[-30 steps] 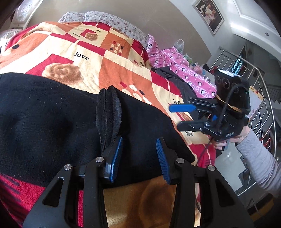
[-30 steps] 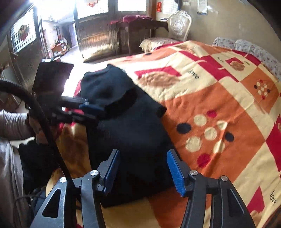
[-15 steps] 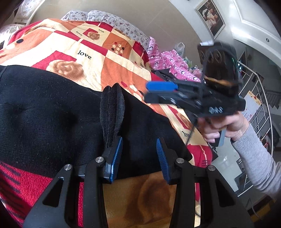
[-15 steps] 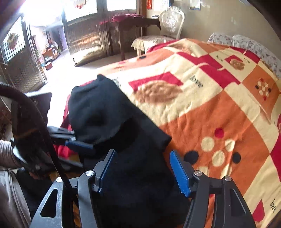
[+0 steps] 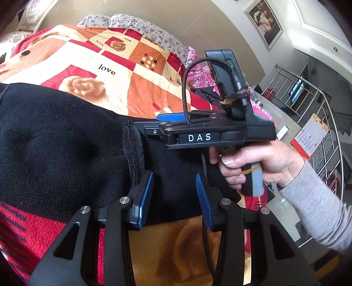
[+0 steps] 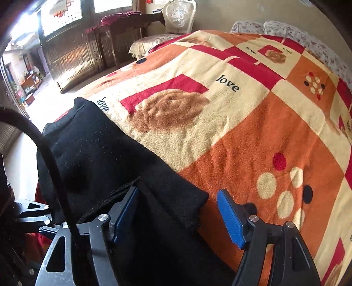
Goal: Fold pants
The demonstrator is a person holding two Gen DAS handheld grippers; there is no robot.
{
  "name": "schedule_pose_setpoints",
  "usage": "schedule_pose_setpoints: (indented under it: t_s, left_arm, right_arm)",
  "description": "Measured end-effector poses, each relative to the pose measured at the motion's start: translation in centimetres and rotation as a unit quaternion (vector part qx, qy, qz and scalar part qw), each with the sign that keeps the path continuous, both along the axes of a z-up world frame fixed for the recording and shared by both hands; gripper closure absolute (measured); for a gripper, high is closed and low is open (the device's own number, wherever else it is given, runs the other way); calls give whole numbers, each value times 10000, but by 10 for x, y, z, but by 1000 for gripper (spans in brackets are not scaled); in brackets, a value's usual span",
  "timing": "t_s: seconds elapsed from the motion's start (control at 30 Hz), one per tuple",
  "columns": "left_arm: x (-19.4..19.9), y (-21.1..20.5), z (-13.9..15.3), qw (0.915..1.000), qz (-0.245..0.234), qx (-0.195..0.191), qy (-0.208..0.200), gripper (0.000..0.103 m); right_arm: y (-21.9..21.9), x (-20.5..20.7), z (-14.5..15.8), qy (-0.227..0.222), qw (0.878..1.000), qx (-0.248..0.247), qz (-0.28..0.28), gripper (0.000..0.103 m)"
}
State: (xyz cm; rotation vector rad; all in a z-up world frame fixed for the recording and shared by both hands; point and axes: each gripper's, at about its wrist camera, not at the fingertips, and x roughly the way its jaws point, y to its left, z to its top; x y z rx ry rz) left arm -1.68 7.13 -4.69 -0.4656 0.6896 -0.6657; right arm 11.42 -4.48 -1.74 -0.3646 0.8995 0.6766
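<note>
Black knit pants (image 5: pixel 61 145) lie across the near edge of a bed, with a raised fold (image 5: pixel 132 149) standing up by my left gripper's left finger. My left gripper (image 5: pixel 173 193) is open over the pants, holding nothing. My right gripper (image 6: pixel 176 211) is open, low over the same black pants (image 6: pixel 99 154), its left finger against a fold edge. In the left wrist view the right gripper's body (image 5: pixel 204 132) hangs just above the pants, right in front of the left gripper.
The bed has an orange, red and cream "love" blanket (image 6: pixel 242 110). Pink clothes (image 5: pixel 198 72) lie at its far side. A stair railing (image 5: pixel 319 114) stands to the right. A chair (image 6: pixel 178 15) and wooden furniture stand beyond the bed.
The right gripper has swung left and closer, from the bed's right side to just over the pants in front of the left gripper. The left gripper has stayed open in place.
</note>
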Motion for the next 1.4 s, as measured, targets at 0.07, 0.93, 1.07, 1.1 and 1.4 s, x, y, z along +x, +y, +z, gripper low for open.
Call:
schedule_pose_setpoints:
  t_s: [0.07, 0.93, 1.07, 1.1, 1.4]
  left_arm:
    - [-5, 9, 4, 9999, 80, -92, 88, 64]
    - [-25, 204, -46, 8828, 2978, -3285, 1552, 15]
    - [-29, 203, -40, 8824, 2786, -3514, 1426, 15]
    - [-28, 201, -36, 8846, 2691, -3560, 1353, 15]
    - [-15, 195, -26, 8960, 2717, -3275, 1272, 15]
  right_arm:
    - [-2, -1, -2, -115, 9999, 59, -98, 25]
    - [-2, -16, 1, -619, 9978, -70, -243, 25]
    - [-2, -17, 1, -617, 9978, -65, -244, 25]
    - [-2, -17, 1, -623, 9977, -69, -243, 25]
    - [-2, -17, 1, -624, 9976, -93, -267, 25]
